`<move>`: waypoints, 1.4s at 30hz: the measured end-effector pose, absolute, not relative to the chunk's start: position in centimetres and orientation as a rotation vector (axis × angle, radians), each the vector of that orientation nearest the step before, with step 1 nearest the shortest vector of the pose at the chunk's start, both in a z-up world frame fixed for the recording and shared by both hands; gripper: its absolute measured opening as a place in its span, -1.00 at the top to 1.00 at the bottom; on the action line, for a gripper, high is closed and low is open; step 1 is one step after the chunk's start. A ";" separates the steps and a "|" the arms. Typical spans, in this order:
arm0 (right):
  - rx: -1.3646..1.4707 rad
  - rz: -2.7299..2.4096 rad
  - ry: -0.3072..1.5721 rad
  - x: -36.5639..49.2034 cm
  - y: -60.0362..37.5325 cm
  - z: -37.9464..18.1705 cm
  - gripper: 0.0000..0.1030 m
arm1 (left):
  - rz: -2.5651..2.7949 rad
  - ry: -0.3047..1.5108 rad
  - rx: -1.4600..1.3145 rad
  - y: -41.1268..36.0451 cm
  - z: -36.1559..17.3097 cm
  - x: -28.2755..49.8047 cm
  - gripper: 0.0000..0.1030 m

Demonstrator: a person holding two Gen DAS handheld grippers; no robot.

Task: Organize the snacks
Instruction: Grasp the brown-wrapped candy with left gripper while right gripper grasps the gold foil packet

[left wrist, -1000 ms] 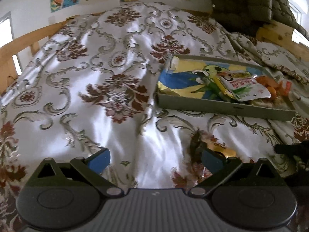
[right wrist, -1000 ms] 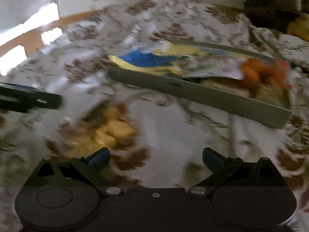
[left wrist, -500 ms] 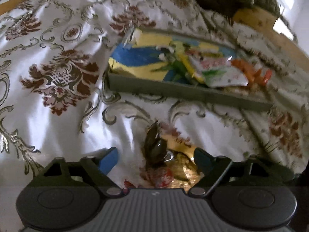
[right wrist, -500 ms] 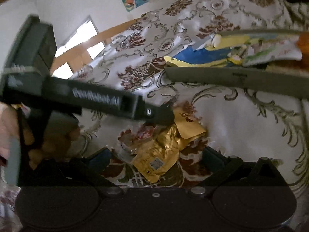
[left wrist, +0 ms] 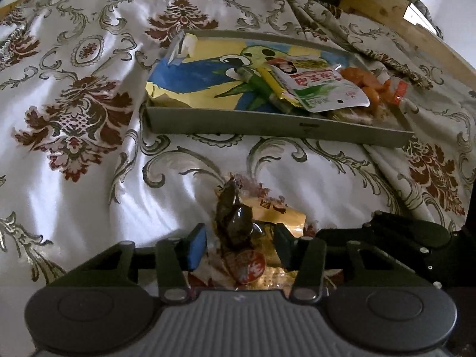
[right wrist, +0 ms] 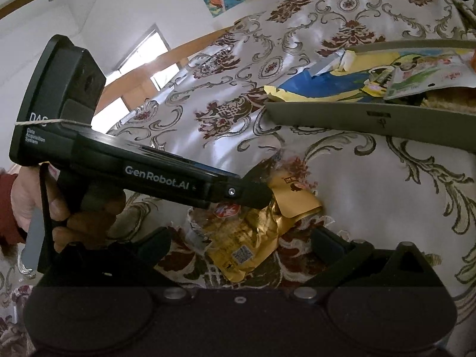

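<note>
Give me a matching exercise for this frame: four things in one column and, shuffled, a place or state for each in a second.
Things:
1. gold packet
2. white pouch
3. dark wrapped snack
4. tray

Places or states:
A. lying inside the tray
B. between the closing left gripper's fingers
C. on the bedspread, holding snacks
D. crumpled on the bedspread before the right gripper

Pairs: 1-D, 2-A, 3-B, 4-C
</note>
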State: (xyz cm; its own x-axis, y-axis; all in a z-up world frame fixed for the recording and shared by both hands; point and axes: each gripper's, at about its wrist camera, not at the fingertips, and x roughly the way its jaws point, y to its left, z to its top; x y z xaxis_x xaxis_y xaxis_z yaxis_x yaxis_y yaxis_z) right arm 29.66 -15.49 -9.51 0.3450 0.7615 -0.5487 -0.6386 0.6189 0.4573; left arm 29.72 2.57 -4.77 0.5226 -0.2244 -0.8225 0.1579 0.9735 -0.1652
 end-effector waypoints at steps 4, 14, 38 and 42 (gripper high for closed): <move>0.172 0.909 0.806 29.7 -15.4 -9.6 -0.93 | -0.198 0.993 -0.068 2.7 -4.6 29.5 0.01; 0.177 0.939 0.820 29.6 -15.3 -9.6 -0.70 | -0.121 0.993 -0.010 3.3 -3.8 28.2 0.02; 0.412 0.951 0.930 33.4 -15.7 -9.8 -0.02 | -0.029 0.955 0.098 4.3 -3.6 25.1 0.04; 0.481 0.941 0.925 33.8 -15.9 -9.6 -0.02 | -0.023 0.956 0.089 4.6 -3.5 25.1 0.04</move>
